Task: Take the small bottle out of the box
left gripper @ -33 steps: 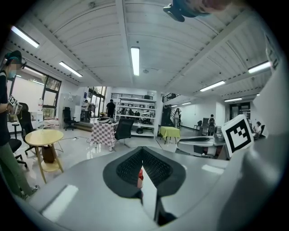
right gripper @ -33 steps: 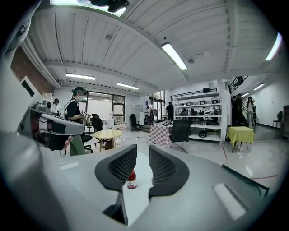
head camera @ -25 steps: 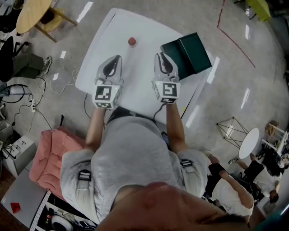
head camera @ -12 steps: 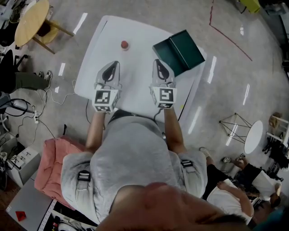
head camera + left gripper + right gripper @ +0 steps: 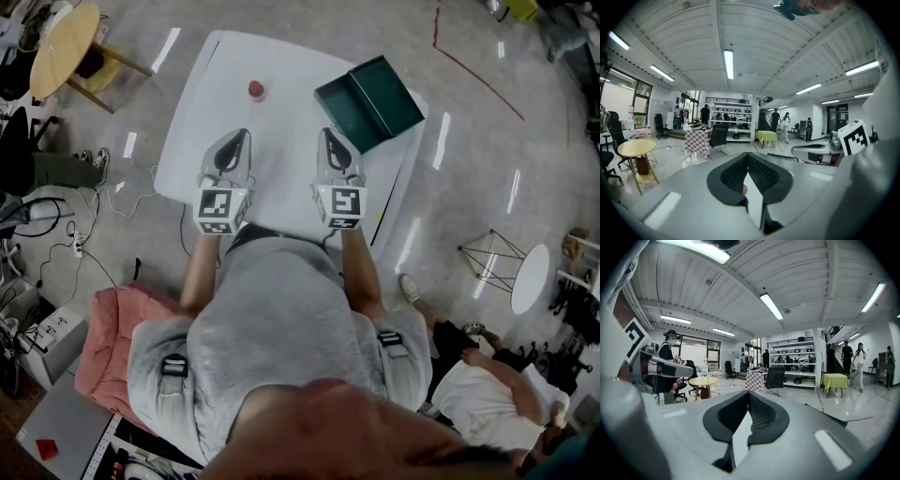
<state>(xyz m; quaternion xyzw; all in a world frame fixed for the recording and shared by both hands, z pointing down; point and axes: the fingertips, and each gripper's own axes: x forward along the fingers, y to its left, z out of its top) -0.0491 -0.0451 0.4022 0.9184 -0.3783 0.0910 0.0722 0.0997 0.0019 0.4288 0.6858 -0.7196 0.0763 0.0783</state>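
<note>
The small red bottle stands near the white table's far edge, well apart from the open green box at its far right corner, so I judge it out. My left gripper is closed and empty. My right gripper has just closed on nothing. I'd park both by the near edge, clear of the bottle.

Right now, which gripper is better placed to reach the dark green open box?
Right. The right gripper, jaws just closed empty, sits nearest the dark green open box on the white table's right side; the left gripper faces the small red object.
</note>
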